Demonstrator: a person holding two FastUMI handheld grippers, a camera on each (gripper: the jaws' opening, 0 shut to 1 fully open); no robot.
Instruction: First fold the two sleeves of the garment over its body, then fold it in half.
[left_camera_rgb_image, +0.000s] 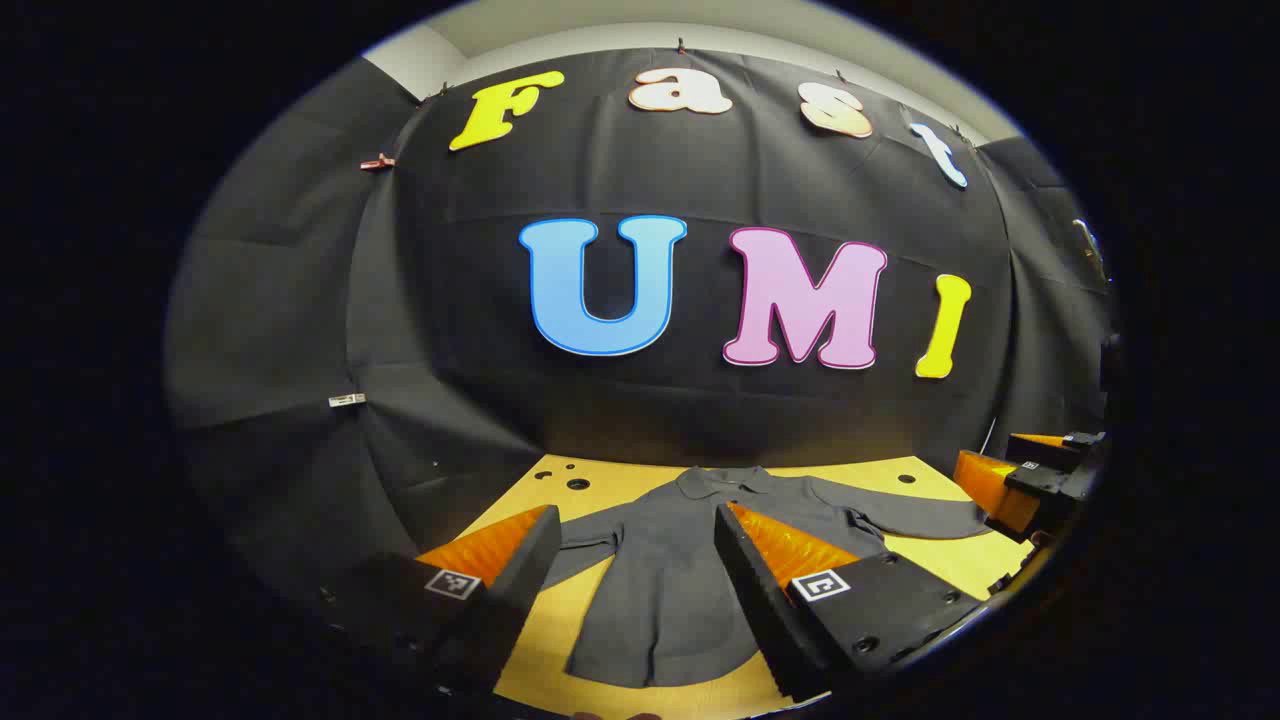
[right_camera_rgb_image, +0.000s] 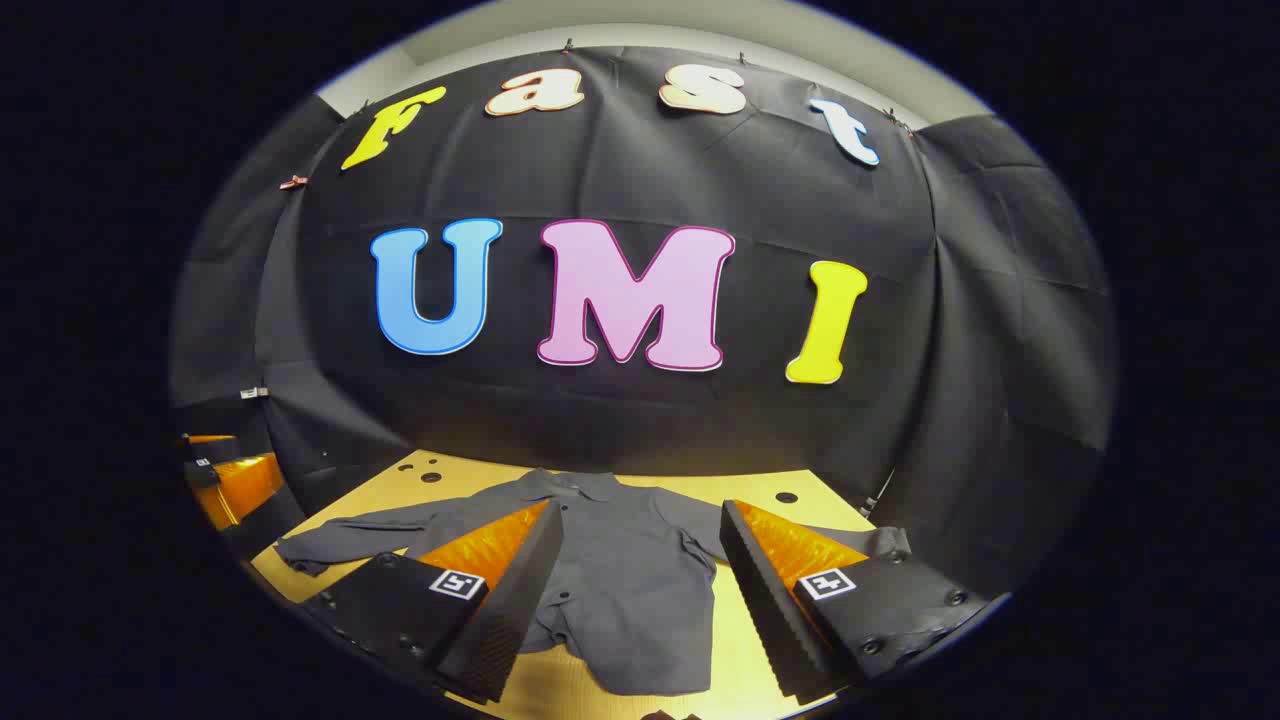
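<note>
Left gripper (left_camera_rgb_image: 635, 535) nearest in the left gripper view, my fingers (left_camera_rgb_image: 745, 570) spread wide, nothing between them, hanging above the table. Through the gap I see the garment (left_camera_rgb_image: 660, 590), a dark grey long-sleeved shirt, lying flat and unfolded on the yellow wooden table (left_camera_rgb_image: 960, 565). Collar (left_camera_rgb_image: 720, 482) points to the far edge near the black cloth wall, hem toward me. One sleeve (left_camera_rgb_image: 920, 518) stretches out flat to the right in this view, well clear of the body. The other sleeve (left_camera_rgb_image: 585, 535) runs left, partly behind my left finger. The other gripper (left_camera_rgb_image: 1020, 480) shows at the right edge, near that sleeve's cuff; I can't tell contact from here.

Right gripper (right_camera_rgb_image: 635, 535) in the right gripper view: fingers (right_camera_rgb_image: 520, 570) also wide apart, holding nothing, above the shirt (right_camera_rgb_image: 630, 590). Left-hand sleeve (right_camera_rgb_image: 360, 535) lies straight out across the table (right_camera_rgb_image: 770, 480). Right-hand sleeve (right_camera_rgb_image: 885, 540) is mostly hidden behind my right finger, cuff peeking out. The other gripper (right_camera_rgb_image: 230, 480) sits at the left edge, near the outstretched sleeve's end. Dark holes (right_camera_rgb_image: 430, 477) in the tabletop near the far edge.
</note>
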